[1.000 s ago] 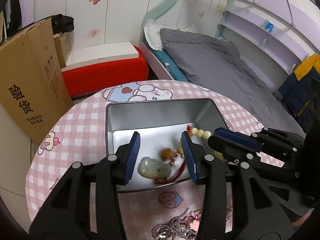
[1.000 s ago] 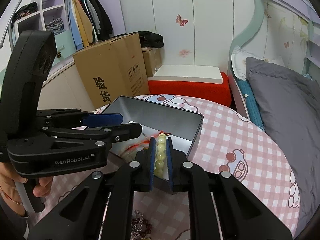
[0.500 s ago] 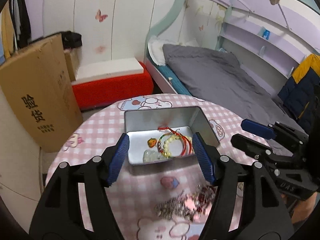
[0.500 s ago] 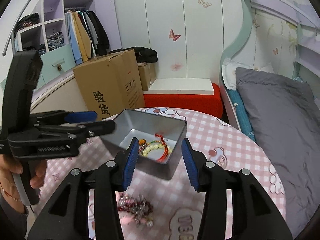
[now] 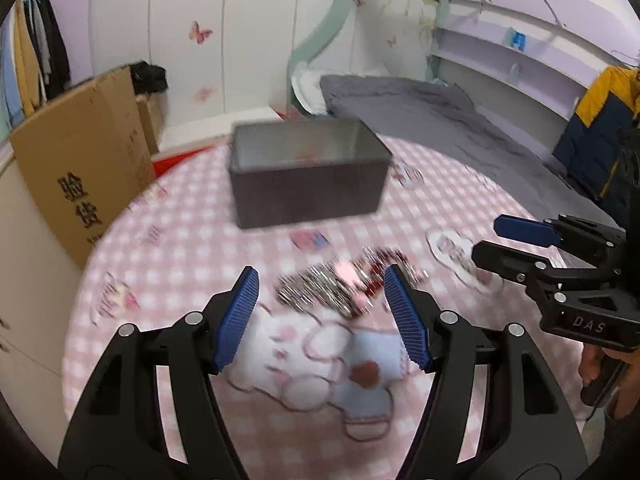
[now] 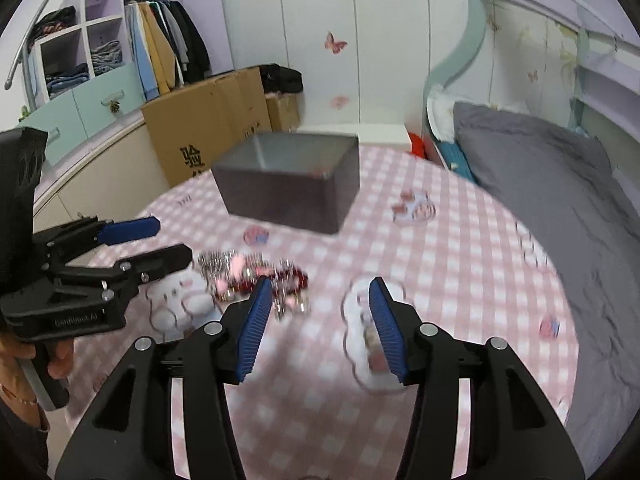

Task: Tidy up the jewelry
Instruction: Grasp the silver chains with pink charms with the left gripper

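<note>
Nearest in each wrist view stood that view's own gripper. The left gripper held its blue-padded fingers well apart with nothing between them, poised above the checked tablecloth. The right gripper was opening its jaws, which were likewise empty, over a printed cartoon figure to the right of the jewelry. Just beyond the fingertips lay the jewelry pile, a blurred tangle of silvery chain with pink and dark red beads, resting loose on the cloth in front of the left gripper and at the left fingertip of the right one. Such a heap would probably be light, limp and slippery, its strands liable to snag on one another; a low pinch across a bunched part of chain or a bead cluster seems the surest hold, whereas a single link might slide from the pads. Farther off stood the open metal box, its contents mostly hidden from this low angle. Beyond the table were a cardboard carton at the left and a bed at the right.
</note>
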A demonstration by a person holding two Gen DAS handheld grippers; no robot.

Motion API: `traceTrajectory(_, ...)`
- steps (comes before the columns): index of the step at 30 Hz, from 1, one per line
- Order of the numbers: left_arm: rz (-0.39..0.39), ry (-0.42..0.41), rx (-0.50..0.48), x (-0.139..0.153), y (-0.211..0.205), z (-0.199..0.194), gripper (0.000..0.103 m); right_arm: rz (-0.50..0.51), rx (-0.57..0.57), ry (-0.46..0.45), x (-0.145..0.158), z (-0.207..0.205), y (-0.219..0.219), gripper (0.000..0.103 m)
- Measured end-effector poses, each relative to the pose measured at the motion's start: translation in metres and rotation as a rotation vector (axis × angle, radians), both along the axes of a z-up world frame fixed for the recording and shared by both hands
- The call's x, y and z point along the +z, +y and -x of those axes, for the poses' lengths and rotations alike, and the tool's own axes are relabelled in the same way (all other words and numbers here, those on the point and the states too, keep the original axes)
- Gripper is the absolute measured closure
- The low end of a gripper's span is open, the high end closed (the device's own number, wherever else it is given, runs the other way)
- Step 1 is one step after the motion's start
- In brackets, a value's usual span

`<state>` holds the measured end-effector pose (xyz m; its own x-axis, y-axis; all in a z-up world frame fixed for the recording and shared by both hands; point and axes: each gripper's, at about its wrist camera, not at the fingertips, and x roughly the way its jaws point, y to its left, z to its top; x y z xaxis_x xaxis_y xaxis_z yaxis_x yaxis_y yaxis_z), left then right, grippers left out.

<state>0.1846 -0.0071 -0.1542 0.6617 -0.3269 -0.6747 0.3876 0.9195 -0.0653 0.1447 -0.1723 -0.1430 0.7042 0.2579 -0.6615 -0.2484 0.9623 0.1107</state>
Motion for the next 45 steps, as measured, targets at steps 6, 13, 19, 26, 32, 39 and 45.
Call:
traceTrajectory(6,-0.021,0.031,0.016,-0.018,-0.007,0.004,0.038,0.001,0.000,0.035,-0.014,0.008,-0.004,0.055)
traceTrajectory(13,0.006,0.027,0.051,-0.013,-0.003,-0.008,0.039,-0.011,-0.001,0.041,-0.021,0.003,-0.006,0.055)
traceTrajectory(19,-0.028,0.045,0.020,-0.019,-0.023,-0.024,0.060,-0.025,0.005,0.050,-0.026,-0.002,-0.009,0.055)
traceTrajectory(26,-0.074,0.074,-0.002,-0.032,-0.036,-0.035,0.068,-0.049,0.007,0.061,-0.027,-0.011,-0.018,0.055)
traceTrajectory(32,-0.096,0.089,-0.006,-0.038,-0.037,-0.038,0.077,-0.064,0.014,0.071,-0.029,-0.014,-0.020,0.055)
traceTrajectory(39,-0.011,0.098,-0.013,-0.031,-0.024,-0.038,0.092,-0.059,0.014,0.068,-0.027,-0.013,-0.020,0.054)
traceTrajectory(45,0.056,0.119,-0.010,-0.029,-0.009,-0.036,0.092,-0.043,0.016,0.068,-0.026,-0.011,-0.016,0.054)
